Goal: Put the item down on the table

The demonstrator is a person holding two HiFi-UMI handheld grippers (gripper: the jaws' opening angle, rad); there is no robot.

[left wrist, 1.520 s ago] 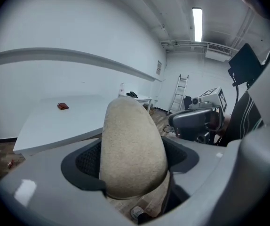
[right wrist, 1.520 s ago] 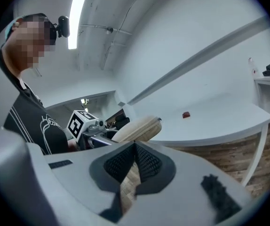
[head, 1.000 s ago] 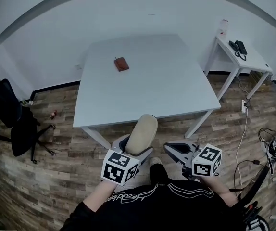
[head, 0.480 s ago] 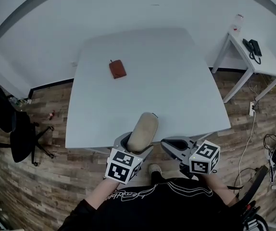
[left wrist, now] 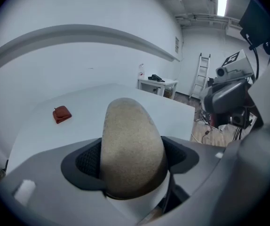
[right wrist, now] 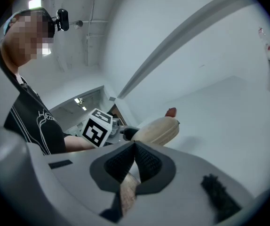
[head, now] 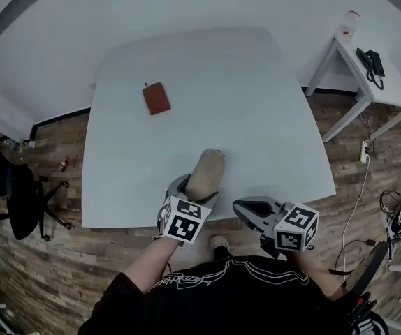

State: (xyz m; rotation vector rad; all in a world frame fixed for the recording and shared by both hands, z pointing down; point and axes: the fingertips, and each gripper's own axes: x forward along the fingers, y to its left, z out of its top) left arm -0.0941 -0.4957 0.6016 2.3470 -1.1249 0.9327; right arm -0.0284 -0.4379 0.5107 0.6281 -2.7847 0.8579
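Observation:
A beige, felt-like oblong item (head: 206, 173) is gripped at its lower end by my left gripper (head: 195, 191), whose jaws are shut on both its sides. It sticks out forward over the near edge of the white table (head: 256, 103). In the left gripper view the item (left wrist: 132, 145) fills the gap between the pads of that gripper (left wrist: 132, 163). My right gripper (head: 246, 208) hangs just off the table's near edge, to the right of the item, shut and empty. In the right gripper view its pads meet (right wrist: 135, 157), and the item (right wrist: 158, 130) shows beyond them.
A small red-brown pouch (head: 156, 98) lies on the far left part of the table. A white side table (head: 382, 89) with a black phone (head: 370, 59) stands at the right. A black office chair (head: 12, 187) is at the left, and cables (head: 396, 215) lie on the wooden floor at the right.
The table has come closer. My left gripper has carried the item forward from in front of the table to over its near edge. The right gripper stays beside it, still shut.

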